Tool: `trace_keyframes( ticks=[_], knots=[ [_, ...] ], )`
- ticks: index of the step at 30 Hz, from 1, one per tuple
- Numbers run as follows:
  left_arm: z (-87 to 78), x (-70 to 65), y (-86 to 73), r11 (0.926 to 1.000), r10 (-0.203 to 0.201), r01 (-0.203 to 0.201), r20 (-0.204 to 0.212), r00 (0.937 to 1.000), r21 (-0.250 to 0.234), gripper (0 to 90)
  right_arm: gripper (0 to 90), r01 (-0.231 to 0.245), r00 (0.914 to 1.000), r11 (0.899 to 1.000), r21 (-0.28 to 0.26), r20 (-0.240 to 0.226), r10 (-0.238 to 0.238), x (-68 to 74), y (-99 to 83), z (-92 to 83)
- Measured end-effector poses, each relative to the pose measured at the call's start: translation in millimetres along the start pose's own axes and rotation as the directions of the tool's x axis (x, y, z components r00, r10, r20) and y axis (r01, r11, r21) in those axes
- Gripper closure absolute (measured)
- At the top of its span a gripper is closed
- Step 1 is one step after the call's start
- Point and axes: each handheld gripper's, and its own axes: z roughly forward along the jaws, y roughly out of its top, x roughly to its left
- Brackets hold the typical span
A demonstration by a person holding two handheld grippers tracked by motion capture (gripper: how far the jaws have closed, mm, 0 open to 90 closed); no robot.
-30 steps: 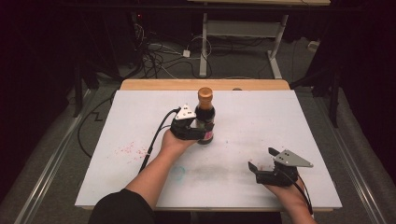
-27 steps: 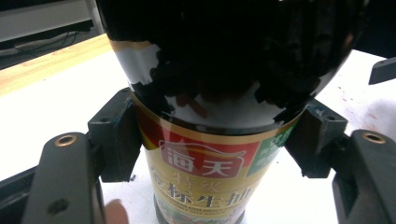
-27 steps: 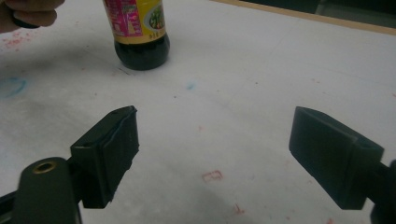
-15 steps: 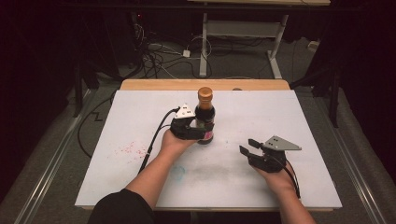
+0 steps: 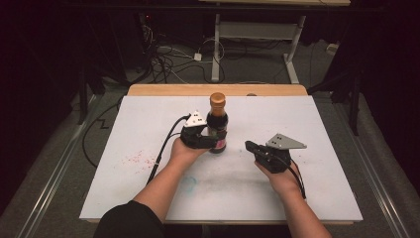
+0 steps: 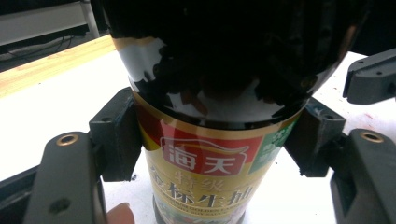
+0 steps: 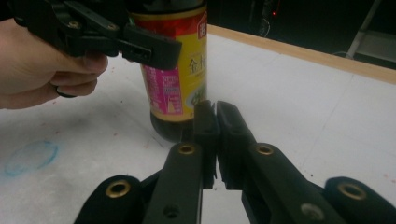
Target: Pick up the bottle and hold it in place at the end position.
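Item: soy sauce bottle (image 5: pixel 217 124), upright, my left gripper (image 5: pixel 200 140) clamping label. My right gripper (image 7: pixel 215 112) jaws just closing, pressed together, empty, nearing base. Risk: nudging, tipping it.

The high view sits above the person's side of the desk (image 5: pixel 124 144) and looks forward and down, far enough back to take in the whole white top and the dark floor beyond. The left gripper view rides on the left tool (image 6: pixel 208 135) and looks level along its 2 jaws, very close to the bottle (image 6: pixel 205 154). The right gripper view rides low on the right tool (image 7: pixel 215 114), facing across the desk (image 7: pixel 299 93) toward the same bottle (image 7: pixel 180 79), a little farther off. All 3 views share that bottle (image 5: pixel 217 124); the right gripper view also catches the left tool (image 7: pixel 100 35).
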Motion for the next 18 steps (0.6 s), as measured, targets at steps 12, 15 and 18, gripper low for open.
trace_keyframes(
  ticks=[12, 15, 18],
  knots=[
    [-0.7, 0.8, -1.5, 0.9999, 0.001, -0.001, 0.006, 1.0000, -0.012, 28.6, 90.0, 0.023, 0.9997, 0.999, -0.024, -0.001, -0.023, 4.1, 28.4, 9.0],
    [-0.8, 0.4, -1.4, 1.0000, 0.002, -0.002, 0.004, 1.0000, -0.010, 28.5, 90.0, 0.026, 0.9996, 0.999, -0.025, -0.002, -0.026, 4.6, 36.2, 10.8],
    [-0.8, 0.4, -1.3, 1.0000, 0.000, 0.000, 0.002, 1.0000, -0.009, 28.5, 90.0, 0.027, 0.9996, 0.999, -0.019, -0.004, -0.027, 5.6, 43.7, 12.6]
  ],
)
